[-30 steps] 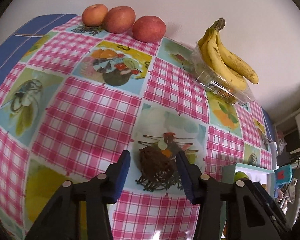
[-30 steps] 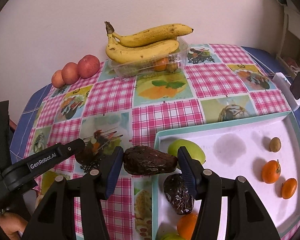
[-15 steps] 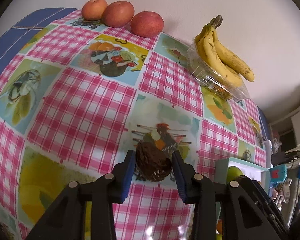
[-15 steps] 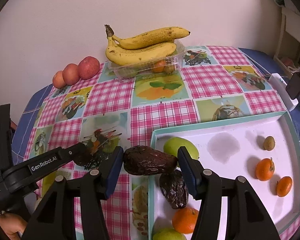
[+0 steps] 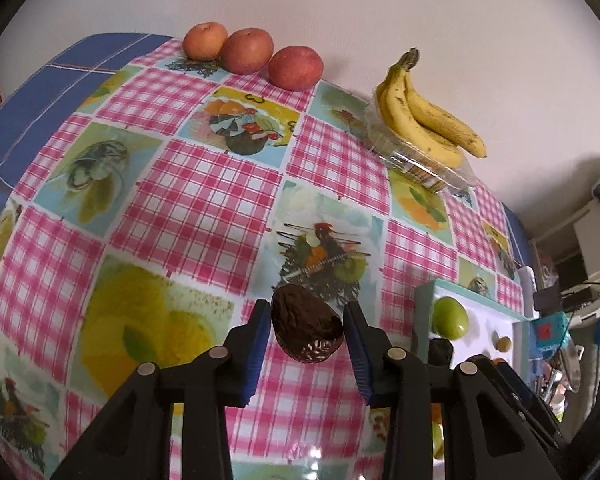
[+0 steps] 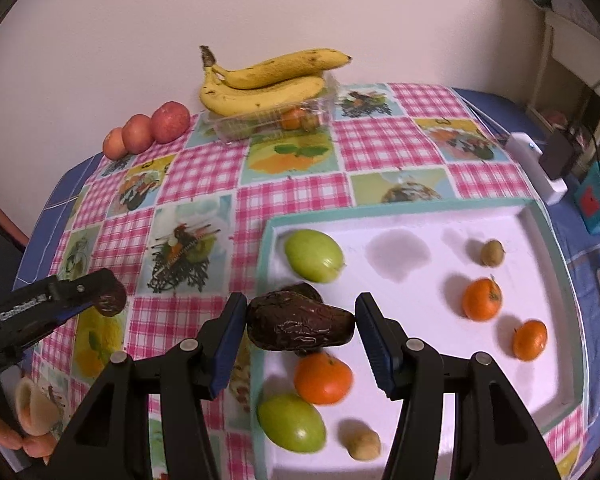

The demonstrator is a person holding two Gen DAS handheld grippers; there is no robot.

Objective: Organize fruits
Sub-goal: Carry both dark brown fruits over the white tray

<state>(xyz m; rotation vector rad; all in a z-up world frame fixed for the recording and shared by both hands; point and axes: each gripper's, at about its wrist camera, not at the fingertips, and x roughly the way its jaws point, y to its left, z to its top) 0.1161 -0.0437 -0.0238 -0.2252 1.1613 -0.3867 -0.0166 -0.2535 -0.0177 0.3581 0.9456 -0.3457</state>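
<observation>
Dark wrinkly skin, left wrist view: the left gripper [image 5: 305, 334] pinches a small brown avocado [image 5: 305, 330] between its blue pads, long axis pointing away from the camera and a bit left, lifted clear of the checked tablecloth [image 5: 204, 216].
Tray from here: white tray [image 5: 428, 296] sits off to the right of those fingers, near, with a green fruit [image 5: 450, 317] just inside its corner.
Far edge: three apples [image 5: 252, 56] and the bananas [image 5: 424, 112] on a clear box are well apart from the action, against the wall.
Right wrist view: right gripper [image 6: 301, 326] clamps a second dark avocado [image 6: 300, 326], long axis lying crosswise, spanning pad to pad, so it's squeezed end to end.
Where it hangs: right over the tray's left rim [image 6: 266, 264], above another dark fruit and an orange [image 6: 323, 377].
Other arm seen here: left gripper [image 6: 110, 300] is out over the cloth, left of the tray.
My guess: the right hand is way nearer; it mostly needs to go down, while the left has to travel right first.
</observation>
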